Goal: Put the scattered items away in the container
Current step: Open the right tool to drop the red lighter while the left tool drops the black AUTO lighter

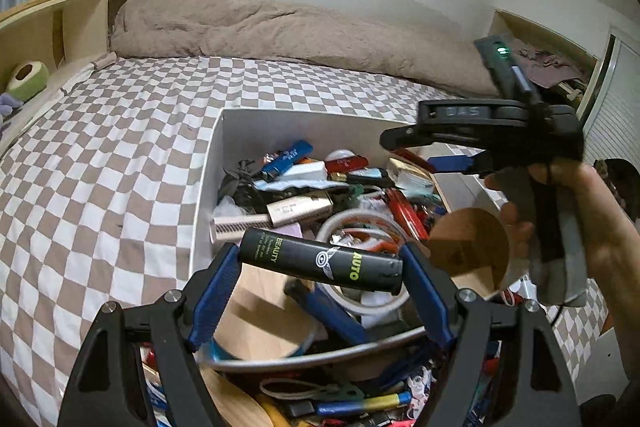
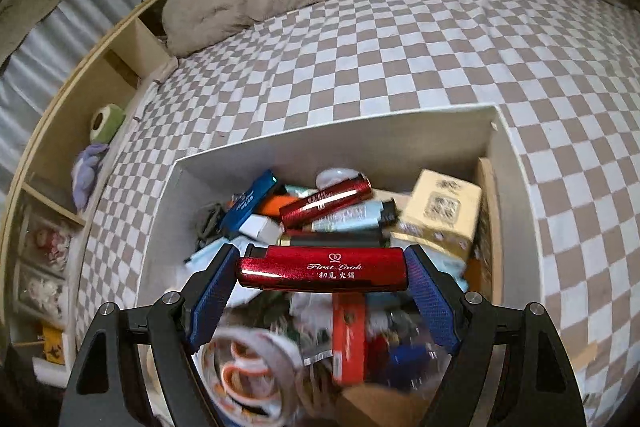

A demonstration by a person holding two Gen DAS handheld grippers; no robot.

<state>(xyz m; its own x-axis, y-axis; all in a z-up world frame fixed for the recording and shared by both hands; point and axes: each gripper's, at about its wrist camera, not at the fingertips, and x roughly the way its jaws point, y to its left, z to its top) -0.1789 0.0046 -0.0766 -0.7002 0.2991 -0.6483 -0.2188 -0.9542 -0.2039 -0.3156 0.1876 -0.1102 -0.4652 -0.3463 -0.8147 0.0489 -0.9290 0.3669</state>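
Note:
A white box (image 1: 208, 163) (image 2: 360, 143) full of lighters, tape rolls and clutter sits on the checkered bed. My left gripper (image 1: 320, 267) is shut on a black lighter (image 1: 320, 261) marked "AUTO BEAUTY", held crosswise by its ends above the box. My right gripper (image 2: 322, 269) is shut on a red lighter (image 2: 322, 268) marked "First Look", also held crosswise above the box's contents. The right gripper and the hand holding it also show in the left wrist view (image 1: 500, 131), above the box's right side.
The checkered sheet (image 1: 100, 147) surrounds the box. A beige blanket (image 1: 280, 23) lies along the far wall. A wooden shelf (image 2: 80, 115) with an avocado plush (image 2: 106, 121) runs along the bed's left side. A round wooden piece (image 1: 468, 247) sits in the box.

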